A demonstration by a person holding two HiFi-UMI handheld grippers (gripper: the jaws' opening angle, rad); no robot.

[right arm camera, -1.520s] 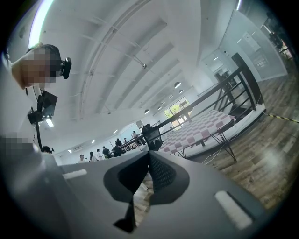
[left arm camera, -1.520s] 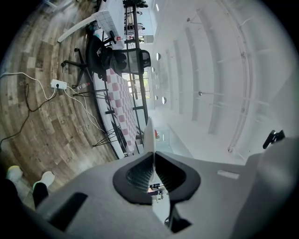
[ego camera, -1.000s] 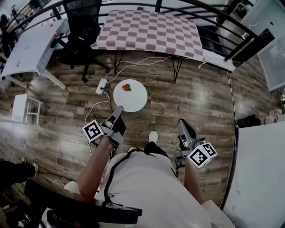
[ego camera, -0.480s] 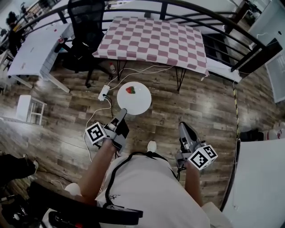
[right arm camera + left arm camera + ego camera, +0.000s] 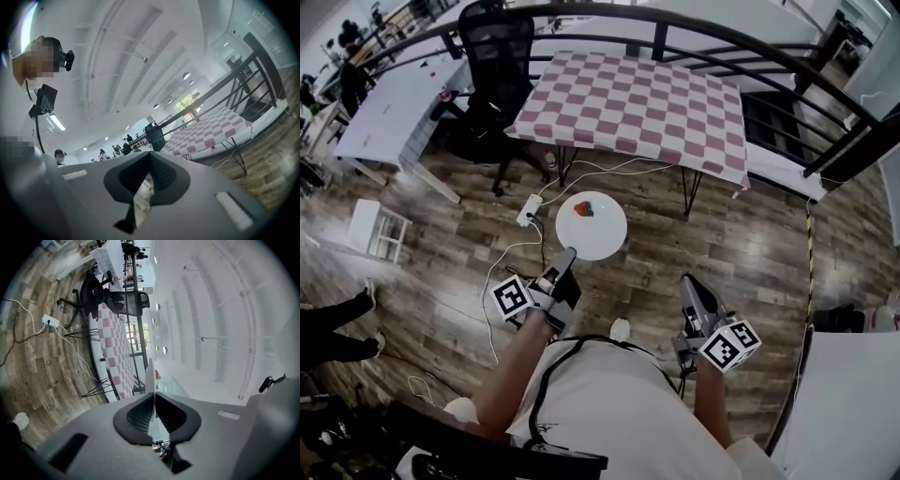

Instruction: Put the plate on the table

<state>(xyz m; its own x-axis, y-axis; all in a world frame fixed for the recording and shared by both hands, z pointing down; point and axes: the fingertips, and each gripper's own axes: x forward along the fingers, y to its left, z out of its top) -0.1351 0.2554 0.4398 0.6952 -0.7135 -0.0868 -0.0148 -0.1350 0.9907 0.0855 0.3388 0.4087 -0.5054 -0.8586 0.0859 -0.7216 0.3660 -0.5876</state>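
- Head view, far left, 10 o'clock: white desk is standing on the wooden floor; black office chair is sitting just beside it at 11 o'clock
- Power strip with white cables is lying on the floor at 9 o'clock of the plate
- Left gripper is pinching the near rim of the white plate; jaws are closed down to a thin gap, with only the rim between the pads
- Left gripper view: left gripper is showing the plate edge-on, running straight up out of the jaws
- Plate is hanging over the floor at 1 o'clock of the left gripper, short of the table and not touching it
- Small red item is lying on the plate's far half, towards 11 o'clock; too small to identify
- Table with pink-and-white check cloth is standing at 12 o'clock of the plate, top bare
- Right gripper is pointing up-frame at 4 o'clock of the plate, well apart from it
- Right gripper view: right gripper is keeping its jaw tips together, gripping nothing
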